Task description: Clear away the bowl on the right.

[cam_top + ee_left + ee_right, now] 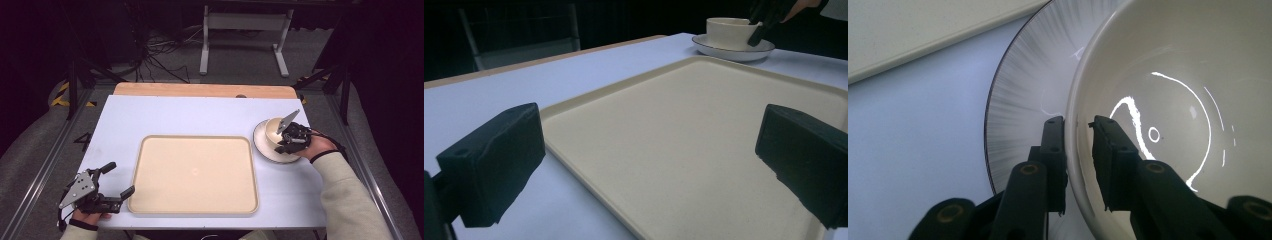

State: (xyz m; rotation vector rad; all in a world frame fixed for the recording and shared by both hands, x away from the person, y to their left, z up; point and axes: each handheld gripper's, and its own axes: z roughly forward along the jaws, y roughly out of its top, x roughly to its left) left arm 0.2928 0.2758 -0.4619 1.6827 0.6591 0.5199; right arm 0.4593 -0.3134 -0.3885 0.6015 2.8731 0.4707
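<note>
At lower left, the left hand-held gripper (119, 179) is held wide open, empty, beside the tray (194, 174). At right, the bowl (274, 130) on its saucer (265, 147) is pinched at the rim by the right hand-held gripper (1078, 125); a thin rim grip could slip, tipping it.

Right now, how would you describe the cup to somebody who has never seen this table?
Find the large cream tray in the middle of the white table. To its right lies a round plate with a dark rim. The cup stands on it, cream and empty, its wall between the right gripper's jaws.
</note>
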